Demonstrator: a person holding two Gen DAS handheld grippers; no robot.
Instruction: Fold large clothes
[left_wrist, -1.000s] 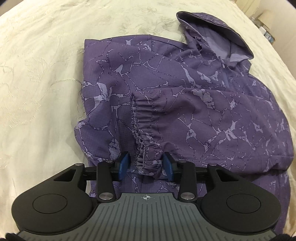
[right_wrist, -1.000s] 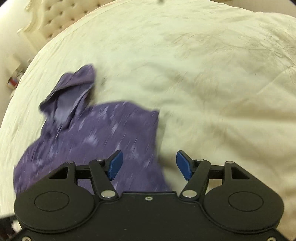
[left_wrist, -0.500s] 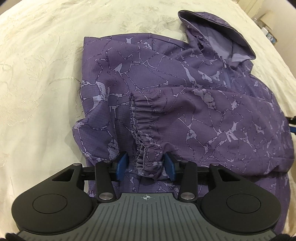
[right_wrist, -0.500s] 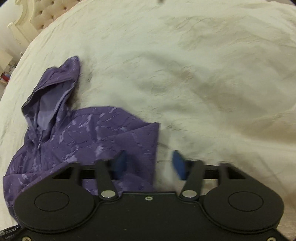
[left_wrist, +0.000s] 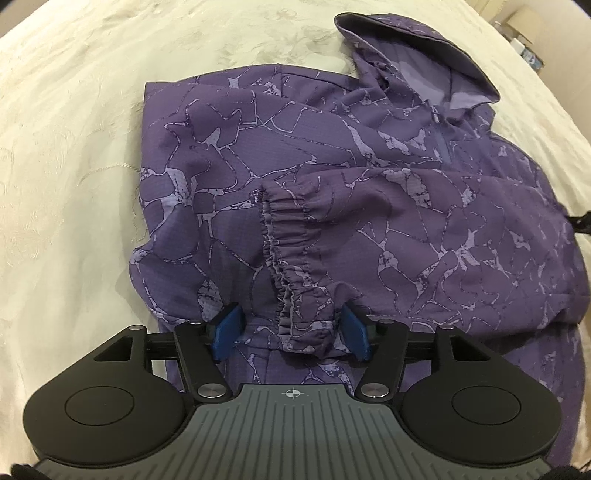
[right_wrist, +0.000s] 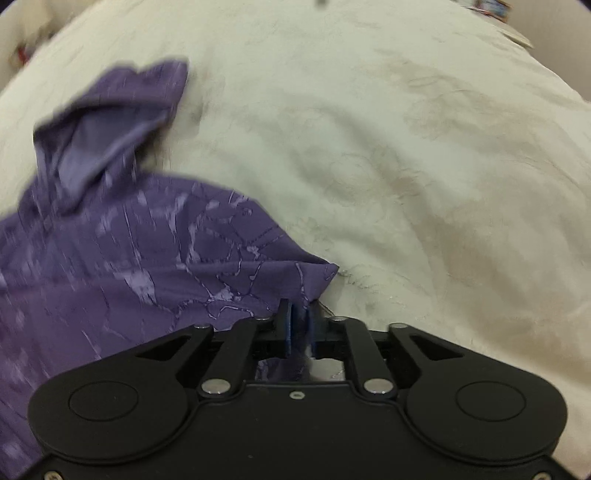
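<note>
A purple hooded jacket with a pale crackle print lies on the cream bedspread, hood at the far end. One sleeve is folded across the body, its gathered cuff pointing at me. My left gripper hovers over that cuff with its jaws opening; the cuff lies between the blue pads, which stand clear of it. In the right wrist view my right gripper is closing at the jacket's side edge, and a fold of purple cloth is pinched between its pads.
The cream embroidered bedspread stretches out on every side of the jacket. A tufted headboard and some small bedside items show blurred at the far corners of both views.
The left jaws have widened and let go of the cuff. The right gripper has moved in to the jacket's edge and closed from wide open onto the cloth.
</note>
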